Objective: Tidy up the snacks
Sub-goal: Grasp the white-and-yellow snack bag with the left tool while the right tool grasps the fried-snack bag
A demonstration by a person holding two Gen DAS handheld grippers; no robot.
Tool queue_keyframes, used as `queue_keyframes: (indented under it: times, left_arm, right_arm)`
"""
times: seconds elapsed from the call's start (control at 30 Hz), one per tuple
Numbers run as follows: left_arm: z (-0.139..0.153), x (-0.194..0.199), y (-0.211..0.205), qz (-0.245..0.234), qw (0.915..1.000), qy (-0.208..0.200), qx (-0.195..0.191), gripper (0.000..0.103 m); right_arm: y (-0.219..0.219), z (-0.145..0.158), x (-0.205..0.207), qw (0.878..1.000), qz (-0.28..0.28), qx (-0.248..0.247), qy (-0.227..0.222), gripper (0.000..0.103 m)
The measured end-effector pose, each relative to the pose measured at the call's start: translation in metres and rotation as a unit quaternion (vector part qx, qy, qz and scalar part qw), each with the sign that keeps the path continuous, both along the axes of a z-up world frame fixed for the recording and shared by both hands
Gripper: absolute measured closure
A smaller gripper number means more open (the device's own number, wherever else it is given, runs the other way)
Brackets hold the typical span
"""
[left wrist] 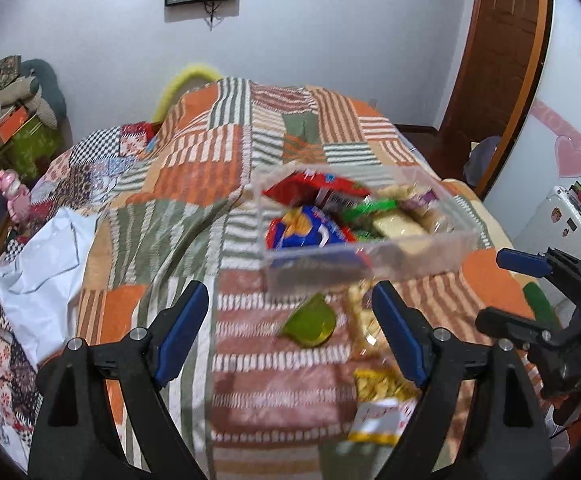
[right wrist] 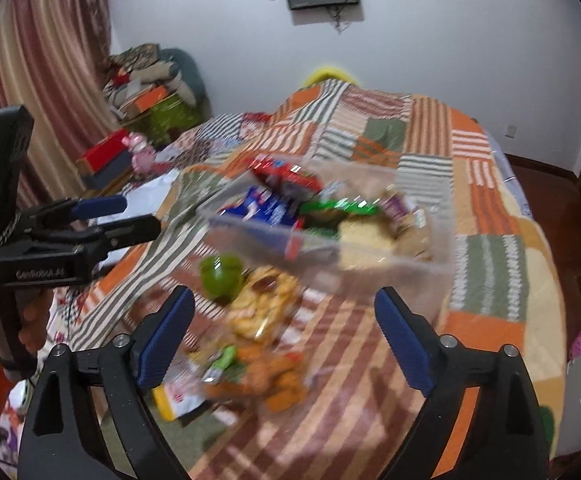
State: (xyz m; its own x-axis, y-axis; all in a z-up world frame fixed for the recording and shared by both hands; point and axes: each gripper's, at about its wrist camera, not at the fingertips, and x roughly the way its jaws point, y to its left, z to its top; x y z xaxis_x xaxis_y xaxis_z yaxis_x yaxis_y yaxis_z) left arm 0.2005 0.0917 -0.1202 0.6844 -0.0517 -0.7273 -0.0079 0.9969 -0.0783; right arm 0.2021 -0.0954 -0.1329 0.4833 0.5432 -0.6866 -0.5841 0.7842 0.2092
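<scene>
A clear plastic bin sits on the patchwork bedspread, holding several snack packs: a red one, a blue one, a green one and pale biscuits. In front of it lie a green round snack, a clear bag of yellow crackers, a yellow-white pack and an orange snack bag. My left gripper is open and empty above the loose snacks. My right gripper is open and empty over them; it also shows in the left wrist view.
The bed fills most of the view. A white sheet lies at its left edge. Boxes, clothes and a pink toy are piled at left. A door and white fridge stand at right.
</scene>
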Motion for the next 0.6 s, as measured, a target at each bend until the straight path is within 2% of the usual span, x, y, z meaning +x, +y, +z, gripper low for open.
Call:
queue_keyframes:
  times: [0.37,0.6]
  left_arm:
    - [-0.032,-0.028,0.005,0.005,0.9993,0.031,0.017,0.019]
    - [-0.043,-0.034,-0.01,-0.012,0.999,0.037,0.02,0.019]
  right_arm:
    - [0.028,-0.04,-0.011,0.997,0.04,-0.027,0.059,0.01]
    - [0.019,-0.057,-0.005,0.996,0.02,-0.037,0.084,0.01]
